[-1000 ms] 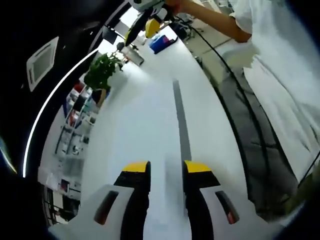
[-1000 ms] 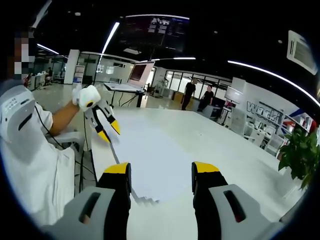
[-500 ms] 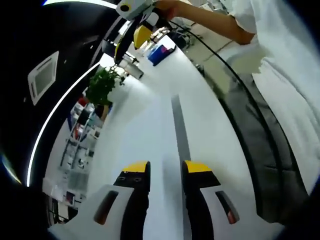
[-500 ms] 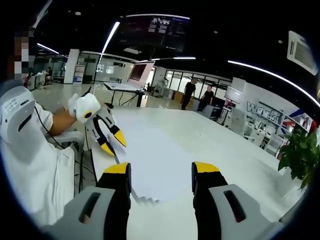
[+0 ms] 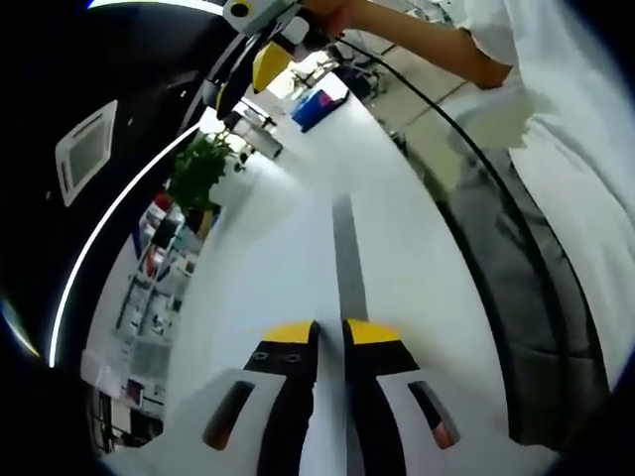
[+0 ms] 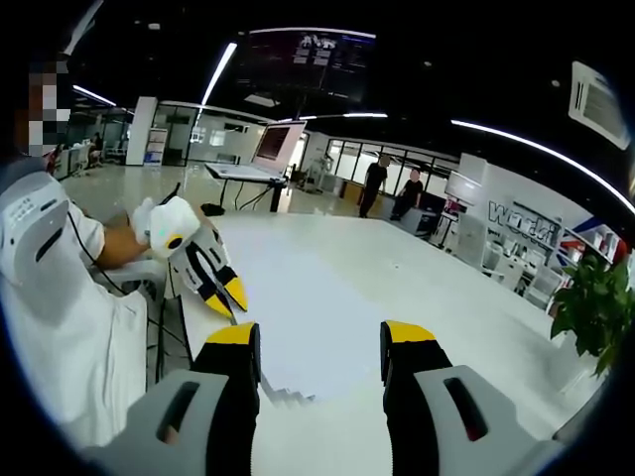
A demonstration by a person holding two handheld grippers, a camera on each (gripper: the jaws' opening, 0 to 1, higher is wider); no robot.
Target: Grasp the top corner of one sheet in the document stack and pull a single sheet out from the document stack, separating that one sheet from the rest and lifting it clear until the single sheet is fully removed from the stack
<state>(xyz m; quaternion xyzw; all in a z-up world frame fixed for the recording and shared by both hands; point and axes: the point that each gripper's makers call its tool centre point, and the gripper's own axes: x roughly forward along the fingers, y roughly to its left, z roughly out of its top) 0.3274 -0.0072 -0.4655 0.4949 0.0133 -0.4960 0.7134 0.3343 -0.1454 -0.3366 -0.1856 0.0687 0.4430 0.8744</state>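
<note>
In the left gripper view, the left claw (image 5: pixel 330 333) was low over the white desk (image 5: pixel 288 228), its yellow tips nearly together with only a thin gap; whether paper sat between them could not be told. A grey strip (image 5: pixel 343 253) ran ahead of it.

In the right gripper view, the right claw (image 6: pixel 321 342) stood open above the document stack (image 6: pixel 317 337), whose stepped sheet corners showed between the jaws. The left claw (image 6: pixel 234 294) touched down at the stack's far left edge.

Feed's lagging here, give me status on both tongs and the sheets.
Left tongs nearly shut, low over the sheet, grip unconfirmed. Right tongs open above the document stack. Nothing blocking; potted plant off to the side.
</note>
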